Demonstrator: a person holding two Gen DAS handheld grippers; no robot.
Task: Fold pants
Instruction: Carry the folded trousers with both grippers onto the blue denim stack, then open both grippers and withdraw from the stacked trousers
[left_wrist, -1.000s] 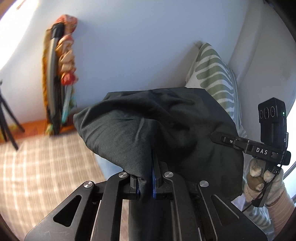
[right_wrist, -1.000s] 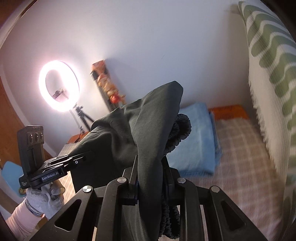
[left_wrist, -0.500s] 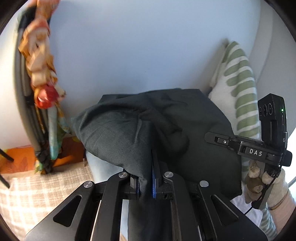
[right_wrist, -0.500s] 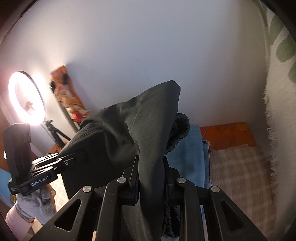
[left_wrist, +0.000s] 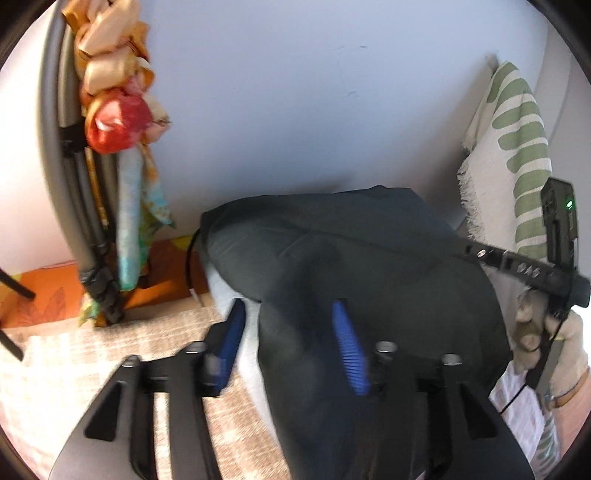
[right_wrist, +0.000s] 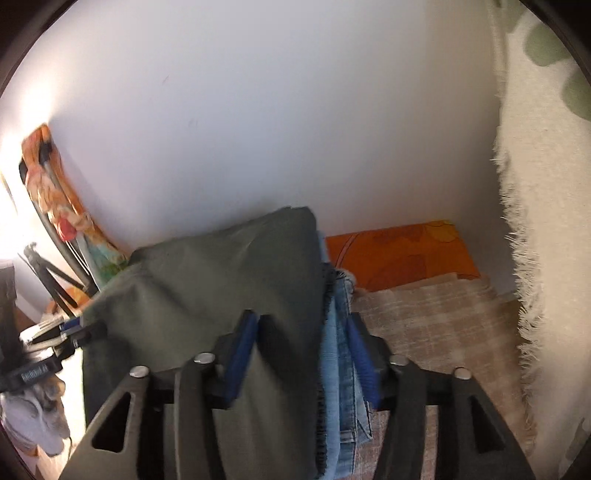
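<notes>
Only my right view shows folded blue jeans (right_wrist: 341, 369) under the dark pants (left_wrist: 354, 266). Both my left gripper (left_wrist: 291, 343) and right gripper (right_wrist: 303, 350) stand apart; pants bunched, wrinkled.

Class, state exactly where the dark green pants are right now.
In both wrist views the dark green pants lie centre frame on a folded blue jeans stack, between the spread fingers of each gripper, near the white wall.

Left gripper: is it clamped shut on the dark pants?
No, the left gripper is open, its blue pads spread apart around the dark pants.
</notes>
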